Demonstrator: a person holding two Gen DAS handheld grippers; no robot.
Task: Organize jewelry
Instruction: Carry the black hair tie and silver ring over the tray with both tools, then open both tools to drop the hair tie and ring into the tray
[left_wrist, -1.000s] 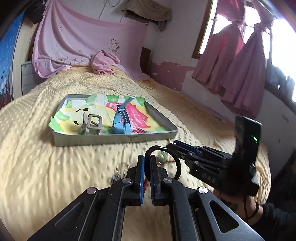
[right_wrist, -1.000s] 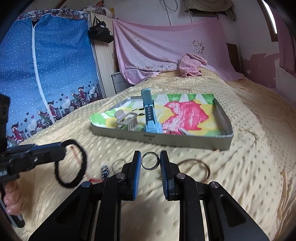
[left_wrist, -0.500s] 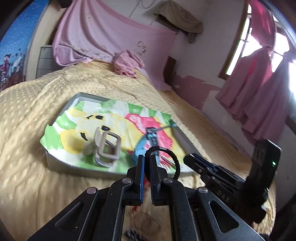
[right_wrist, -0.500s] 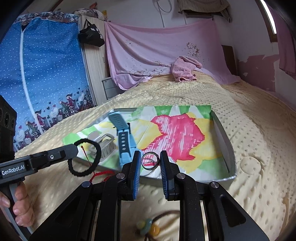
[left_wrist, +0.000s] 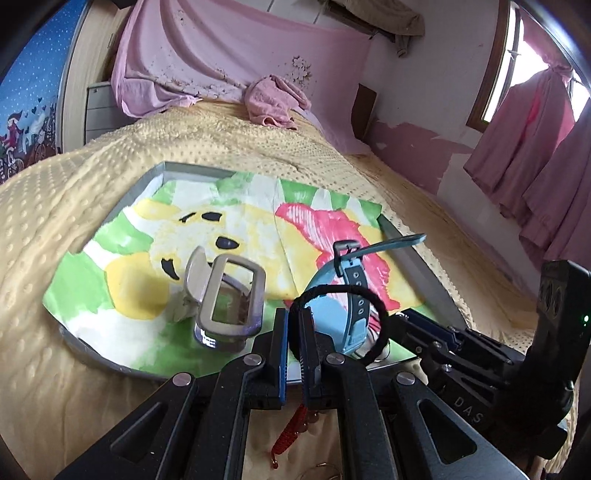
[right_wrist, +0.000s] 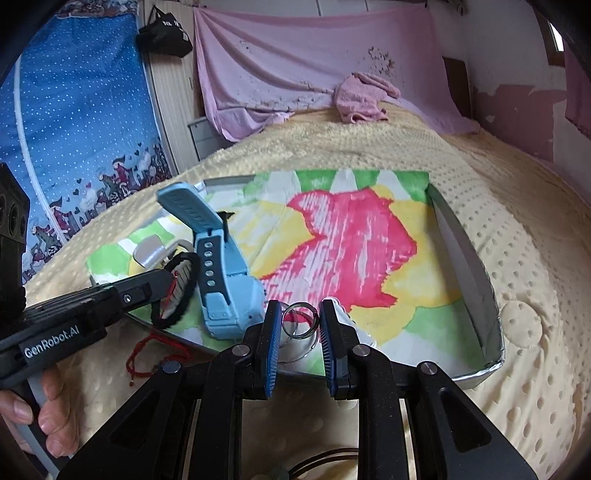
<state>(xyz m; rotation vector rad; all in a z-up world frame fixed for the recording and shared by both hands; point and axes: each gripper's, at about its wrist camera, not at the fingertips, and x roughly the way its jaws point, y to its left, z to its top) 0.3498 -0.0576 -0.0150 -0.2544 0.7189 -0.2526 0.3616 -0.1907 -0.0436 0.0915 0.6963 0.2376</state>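
Ring and black band carried over the tray

Metal ring (right_wrist: 300, 319) pinched at its rim in the right gripper (right_wrist: 297, 325), above the tray's (right_wrist: 469, 258) six-o'clock edge; likely light, stiff, slippery, best held across the rim. Black cord band (left_wrist: 341, 317), soft and limp, clamped at nine o'clock of its loop in the left gripper (left_wrist: 293, 332), beside the blue watch (left_wrist: 351, 291). Both grippers angled downward.

Blue watch (right_wrist: 221, 280); black cord bracelet (left_wrist: 343, 317); yellow dotted bedspread (right_wrist: 517, 221).
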